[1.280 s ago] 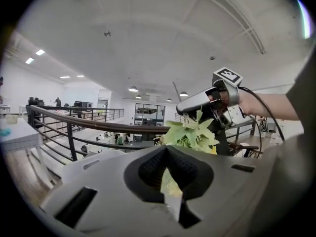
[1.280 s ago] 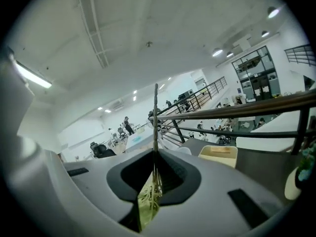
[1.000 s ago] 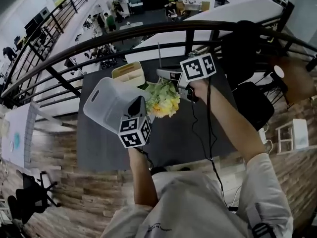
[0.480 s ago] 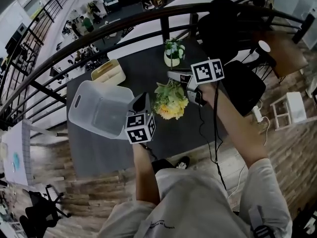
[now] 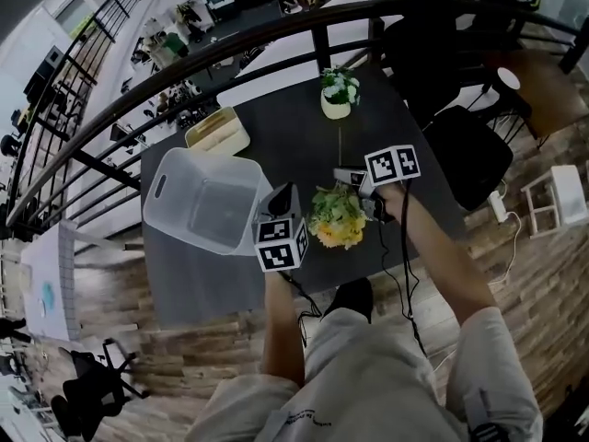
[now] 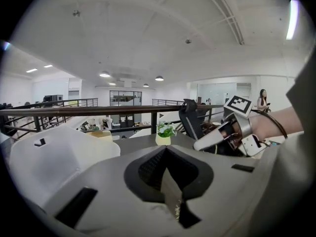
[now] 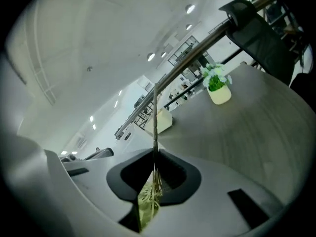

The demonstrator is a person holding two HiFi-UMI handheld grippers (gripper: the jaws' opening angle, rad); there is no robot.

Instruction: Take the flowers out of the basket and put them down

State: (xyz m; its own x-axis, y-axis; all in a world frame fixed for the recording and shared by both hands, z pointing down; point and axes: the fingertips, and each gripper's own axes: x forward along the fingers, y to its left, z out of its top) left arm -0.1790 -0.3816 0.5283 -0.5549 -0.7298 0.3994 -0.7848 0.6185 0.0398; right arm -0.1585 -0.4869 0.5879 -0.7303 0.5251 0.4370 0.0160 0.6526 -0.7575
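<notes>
On the left of the tabletop (image 5: 419,205), the basket (image 5: 164,205) has come lower and is empty. The left claw (image 5: 282,196) looks pinched shut on its edge. Next to it, the flowers (image 5: 337,219) are out now and have dropped down low, close to the tabletop. The right claw (image 5: 342,175) is pinching their stem, so they are nearly put down. Bare room lies around them, but the near edge is close. A little plant (image 5: 339,99) stands far back.

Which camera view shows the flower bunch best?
The head view: the whole flower bunch shows, blooms and leaves. The right gripper view shows only its stem and a leaf between the jaws; the left gripper view shows no clear part.
</notes>
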